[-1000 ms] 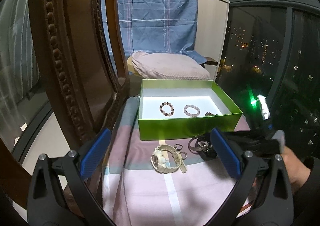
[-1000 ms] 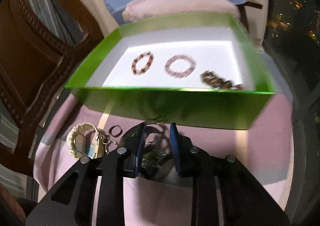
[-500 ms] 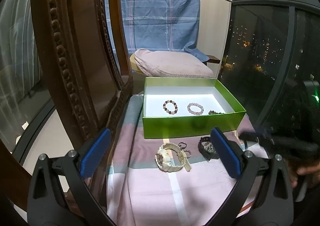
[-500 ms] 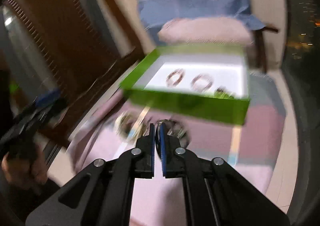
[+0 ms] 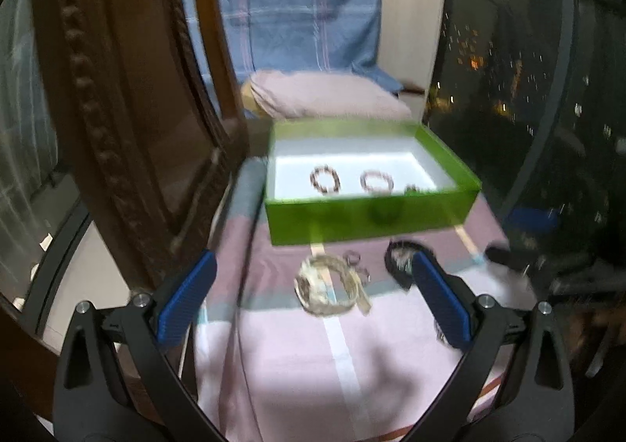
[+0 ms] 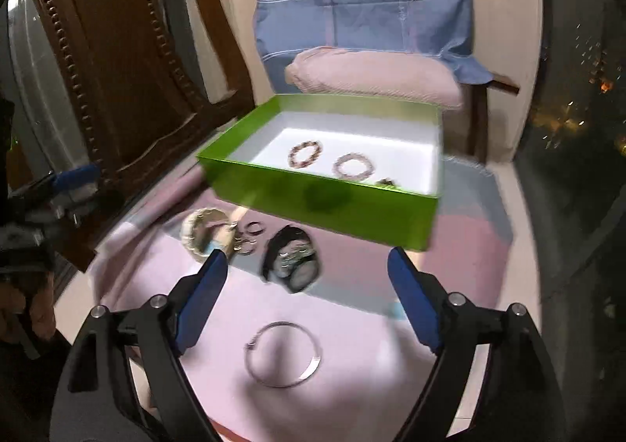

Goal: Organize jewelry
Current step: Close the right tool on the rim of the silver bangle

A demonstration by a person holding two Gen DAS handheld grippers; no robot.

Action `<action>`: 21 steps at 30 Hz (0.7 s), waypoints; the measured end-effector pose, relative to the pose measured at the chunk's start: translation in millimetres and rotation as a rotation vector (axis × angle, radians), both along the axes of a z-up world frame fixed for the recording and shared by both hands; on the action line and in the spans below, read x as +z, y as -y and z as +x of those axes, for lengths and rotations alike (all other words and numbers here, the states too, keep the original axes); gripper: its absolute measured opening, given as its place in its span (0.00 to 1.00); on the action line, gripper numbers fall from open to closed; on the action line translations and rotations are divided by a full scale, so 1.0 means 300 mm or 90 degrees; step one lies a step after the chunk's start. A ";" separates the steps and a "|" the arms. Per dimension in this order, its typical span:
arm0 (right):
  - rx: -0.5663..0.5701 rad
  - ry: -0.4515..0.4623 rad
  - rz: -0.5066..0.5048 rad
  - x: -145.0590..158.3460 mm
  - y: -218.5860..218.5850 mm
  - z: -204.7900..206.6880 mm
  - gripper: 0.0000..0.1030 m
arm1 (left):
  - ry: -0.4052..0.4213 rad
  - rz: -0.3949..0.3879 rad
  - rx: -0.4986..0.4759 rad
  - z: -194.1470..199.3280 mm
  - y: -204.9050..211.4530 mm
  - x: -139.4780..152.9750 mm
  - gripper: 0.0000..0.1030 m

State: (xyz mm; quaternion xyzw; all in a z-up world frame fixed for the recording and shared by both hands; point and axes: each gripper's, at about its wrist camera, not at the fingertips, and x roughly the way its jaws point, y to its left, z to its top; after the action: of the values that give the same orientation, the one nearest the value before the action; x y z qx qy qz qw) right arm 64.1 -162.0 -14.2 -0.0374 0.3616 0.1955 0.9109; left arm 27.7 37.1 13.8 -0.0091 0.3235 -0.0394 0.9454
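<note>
Right wrist view: my right gripper (image 6: 307, 287) is opening its jaws over a pink-and-grey checked cloth (image 6: 352, 395), nothing between them; a silver bangle (image 6: 282, 354) lies at 6 o'clock. A green box (image 6: 324, 203) at 12 o'clock holds two beaded bracelets (image 6: 305, 153). A cream watch (image 6: 205, 232) sits at 10 o'clock, a dark watch (image 6: 291, 258) centre. My left gripper (image 5: 313, 297) is spread wide, empty. Carved wooden furniture (image 5: 117, 109) stands at 9 o'clock, a night window (image 5: 528, 89) at 3.

Box (image 6: 321, 203) at back w/ 3 bracelets (image 6: 306, 153) in a row; before it watch (image 6: 205, 232) left, rings (image 6: 250, 236) mid, bangle (image 6: 282, 354) nearest
</note>
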 end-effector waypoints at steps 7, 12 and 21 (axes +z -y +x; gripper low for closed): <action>0.007 -0.111 -0.133 -0.183 -0.060 0.027 0.65 | -0.004 0.010 0.006 0.014 0.007 -0.007 0.96; 0.043 -0.108 -0.146 -0.202 -0.122 -0.013 0.67 | -0.009 0.015 0.006 0.024 0.011 -0.012 0.96; 0.029 -0.103 -0.192 -0.261 -0.151 -0.024 0.81 | -0.013 0.011 0.012 0.029 -0.006 -0.016 0.96</action>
State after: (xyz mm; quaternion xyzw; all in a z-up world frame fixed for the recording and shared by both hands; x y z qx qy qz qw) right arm 56.8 -116.7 -92.4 -0.1661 0.4582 0.1621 0.8580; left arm 36.3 38.9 9.1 -0.0044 0.3335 -0.0273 0.9423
